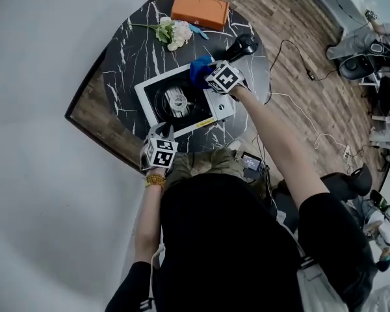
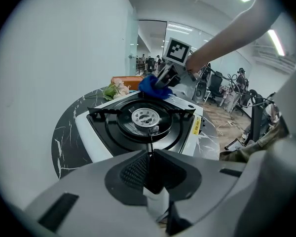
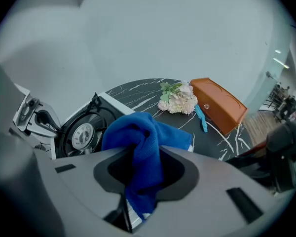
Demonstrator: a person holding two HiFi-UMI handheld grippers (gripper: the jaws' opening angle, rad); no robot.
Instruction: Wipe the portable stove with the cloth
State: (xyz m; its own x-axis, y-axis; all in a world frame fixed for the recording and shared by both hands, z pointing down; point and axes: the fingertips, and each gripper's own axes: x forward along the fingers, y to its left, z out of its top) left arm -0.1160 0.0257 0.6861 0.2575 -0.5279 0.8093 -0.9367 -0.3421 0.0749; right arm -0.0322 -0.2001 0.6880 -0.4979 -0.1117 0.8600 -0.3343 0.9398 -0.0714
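**A:** What are the jaws doing?

**B:** The right gripper [image 3: 144,158] is clamped on the cloth [image 3: 138,135], a blue, fluffy wad that bulges out past the tips and also hangs down behind them. The left gripper [image 2: 150,153] has its jaws together, with nothing between the pads.

**A:** Where is the cloth?

**B:** It is on the far corner of the stove [image 1: 157,86], on the person's right. The left gripper is at the near corner.

**A:** Any containers?

**B:** There is an orange box [image 1: 199,9] at the far edge of the table [image 1: 127,57]. Its lid is down, so I can't tell what is inside.

**A:** How does the stove look?

**B:** It has a white body and a black round well. A black pan support sits there, with a silver burner [image 2: 146,117] in the middle. It looks clean.

**A:** What does one view show that another misses?

**B:** Only the left gripper view shows the yellow label [image 2: 196,126] on the stove's front. The right gripper view shows the flowers [image 3: 178,98] touching a teal stick [image 3: 201,117] just beside the box. Only the head view takes in both grippers.
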